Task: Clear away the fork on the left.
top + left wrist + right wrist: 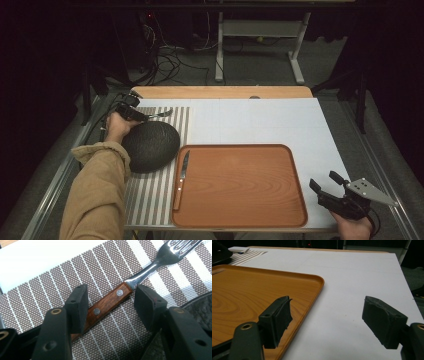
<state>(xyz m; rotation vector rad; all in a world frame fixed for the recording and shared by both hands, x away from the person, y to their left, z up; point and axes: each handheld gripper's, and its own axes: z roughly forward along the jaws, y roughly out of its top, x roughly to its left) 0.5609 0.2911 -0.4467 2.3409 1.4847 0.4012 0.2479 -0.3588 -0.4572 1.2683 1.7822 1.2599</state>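
Observation:
A fork (107, 303) with a riveted wooden handle lies on the striped placemat (50, 285), its steel tines toward the upper right. My left gripper (112, 300) straddles the handle with its jaws open; one pad is close against the wood, the other stands apart. From above, the left gripper (131, 111) and fork (159, 115) are at the mat's far end. My right gripper (327, 182) hovers open over the white table, right of the wooden tray (240, 146), with nothing between its fingers (277, 317).
A dark textured round bowl-like object (150, 145) sits on the placemat (150, 195) just near of the fork. A wooden-handled knife (182, 177) lies along the tray's left edge. The tray (249, 290) holds nothing else.

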